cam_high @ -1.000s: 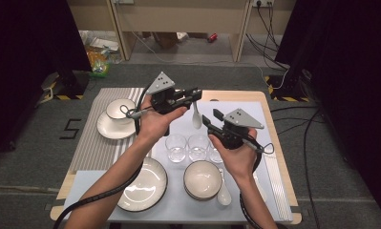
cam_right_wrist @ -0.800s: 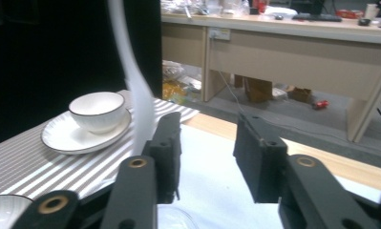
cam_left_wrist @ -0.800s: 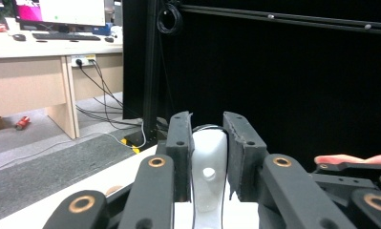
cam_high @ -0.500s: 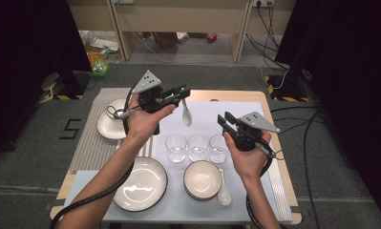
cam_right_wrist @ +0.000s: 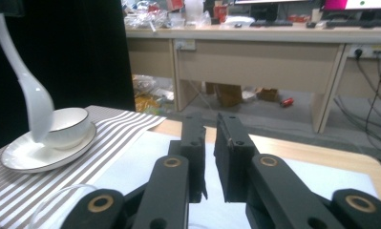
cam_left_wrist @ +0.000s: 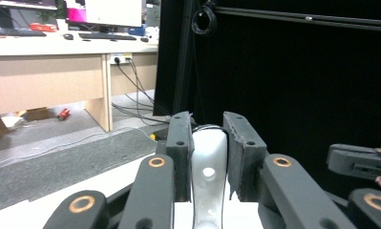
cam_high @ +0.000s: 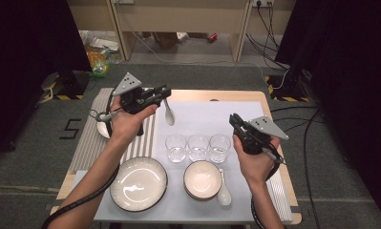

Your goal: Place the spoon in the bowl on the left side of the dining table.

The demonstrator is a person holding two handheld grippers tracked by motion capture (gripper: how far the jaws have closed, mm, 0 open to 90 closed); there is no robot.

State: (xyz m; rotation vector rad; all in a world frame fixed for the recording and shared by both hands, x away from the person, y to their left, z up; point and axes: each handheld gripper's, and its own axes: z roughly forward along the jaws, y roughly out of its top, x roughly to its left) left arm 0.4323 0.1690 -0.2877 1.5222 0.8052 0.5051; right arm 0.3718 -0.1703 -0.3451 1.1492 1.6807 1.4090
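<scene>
the left gripper (cam_high: 163,94) was held above the far left part of the table (cam_high: 236,96), its jaws pinching the handle of a white spoon (cam_high: 169,113). in the left gripper view the spoon's handle (cam_left_wrist: 208,179) stood between the two black jaws, pressed on both sides. the bowl of the spoon hung down below and just ahead of the jaw tips, clear of the white mat (cam_high: 202,117) underneath it. behind that gripper, on the side of its hand, sat a small bowl on a saucer (cam_right_wrist: 45,148) on the striped mat (cam_high: 90,138); in the right gripper view the hanging spoon (cam_right_wrist: 33,102) appeared in front of that bowl.

the right gripper (cam_high: 236,125) hovered over the right side of the table, well apart from the left one. its jaws had just been closing, and in the right gripper view they (cam_right_wrist: 206,152) stood nearly together with only a narrow gap and nothing between them. just beside its tips, toward the left gripper, stood three clear glasses (cam_high: 197,147) in a row. nearer the person than the glasses sat a white bowl (cam_high: 202,179) with a second white spoon (cam_high: 223,191) touching its right side, and a wide plate (cam_high: 138,183) lay to the left of that bowl, below the left forearm.
</scene>
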